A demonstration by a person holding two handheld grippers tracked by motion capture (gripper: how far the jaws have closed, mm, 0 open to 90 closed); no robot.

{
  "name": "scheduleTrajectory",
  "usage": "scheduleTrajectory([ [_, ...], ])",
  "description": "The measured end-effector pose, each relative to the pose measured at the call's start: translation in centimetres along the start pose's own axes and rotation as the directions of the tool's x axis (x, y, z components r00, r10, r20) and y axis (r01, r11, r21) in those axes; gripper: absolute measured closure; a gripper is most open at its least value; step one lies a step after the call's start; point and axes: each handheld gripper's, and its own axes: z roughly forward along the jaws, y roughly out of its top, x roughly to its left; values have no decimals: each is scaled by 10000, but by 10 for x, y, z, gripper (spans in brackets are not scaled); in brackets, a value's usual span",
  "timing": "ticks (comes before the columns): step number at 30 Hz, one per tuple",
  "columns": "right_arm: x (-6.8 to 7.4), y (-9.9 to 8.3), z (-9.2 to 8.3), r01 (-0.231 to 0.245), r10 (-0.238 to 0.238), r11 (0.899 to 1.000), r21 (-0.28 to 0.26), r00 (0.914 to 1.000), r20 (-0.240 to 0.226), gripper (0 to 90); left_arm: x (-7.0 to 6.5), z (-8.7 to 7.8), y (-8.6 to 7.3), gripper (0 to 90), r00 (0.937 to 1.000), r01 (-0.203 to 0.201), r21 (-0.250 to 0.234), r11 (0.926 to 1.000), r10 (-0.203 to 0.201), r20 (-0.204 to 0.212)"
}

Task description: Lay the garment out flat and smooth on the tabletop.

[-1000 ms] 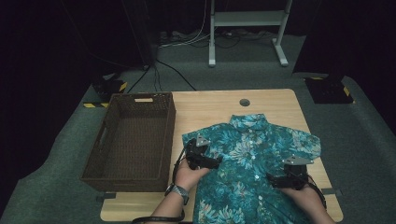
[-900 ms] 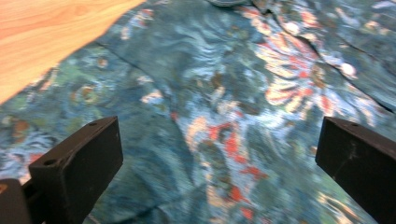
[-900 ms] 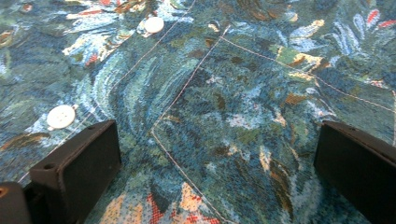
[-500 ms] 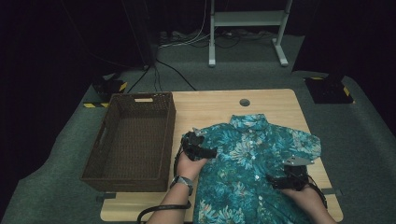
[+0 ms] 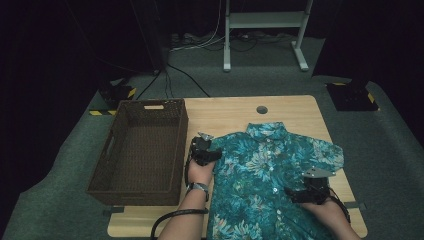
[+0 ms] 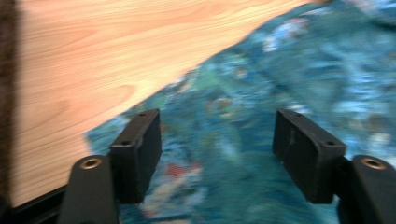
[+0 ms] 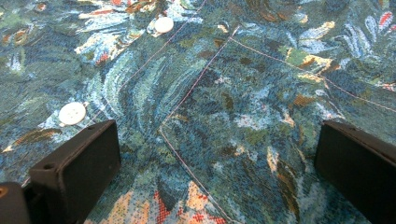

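Note:
A teal floral short-sleeved shirt [image 5: 265,175] lies flat and buttoned on the wooden table [image 5: 225,112], collar at the far end. My left gripper [image 5: 210,154] is at the shirt's left sleeve edge. In the left gripper view the left gripper [image 6: 217,126] has just been closing its jaws. They still stand apart over the blurred sleeve cloth [image 6: 224,154], which lies under and between them, unpinched. My right gripper [image 5: 295,195] hovers over the shirt's lower right front. In its own view the right gripper [image 7: 217,135] stands wide open above the chest pocket [image 7: 243,116], beside white buttons [image 7: 72,113].
An empty dark wicker basket [image 5: 150,106] stands at the table's left, close to my left hand. A round cable hole [image 5: 261,109] sits near the far edge. Bare wood [image 6: 93,56] lies between basket and shirt. A white stand [image 5: 262,35] and cables are on the floor beyond.
My left hand has slid away from the person along the shirt's left edge, up to the sleeve. The right hand and the shirt have stayed put.

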Motion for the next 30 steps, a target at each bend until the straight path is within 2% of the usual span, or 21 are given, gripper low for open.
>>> scheduleTrajectory([
  [3, 0, 0, 0, 26, -26, 10000, 1, 10000, -8, 5, 4, 4, -2, 239, 9993, 218, 210, 9995, -212, -299],
  [5, 0, 0, 0, 32, -32, 10000, 5, 10000, -24, 5, 5, 7, -3, 196, 9988, 158, 377, 9992, -141, -460],
  [11, 1, 0, 0, 112, -112, 9999, 22, 9999, -7, 5, 5, 11, -4, 131, 9989, 21, 429, 9991, 0, -472],
  [15, 1, 0, 0, 136, -136, 9999, 49, 9999, -10, 5, 5, 10, -3, 141, 9990, 61, 395, 9992, -43, -453],
  [18, 1, 0, 0, 139, -139, 9999, 50, 9999, -6, 5, 8, 7, -5, 256, 9985, 228, 175, 9996, -219, -493],
  [23, 2, 0, 1, 186, -186, 9998, 49, 9998, -2, 5, 10, 2, -9, 465, 9952, 479, -83, 9988, -484, -846],
  [27, 2, 0, 1, 187, -187, 9998, 51, 9998, -2, 5, 10, 0, -11, 576, 9941, 541, -122, 9985, -550, -939],
  [30, 2, 0, 1, 192, -192, 9998, 53, 9998, -3, 5, 10, -1, -12, 620, 9947, 492, -169, 9986, -505, -893],
])
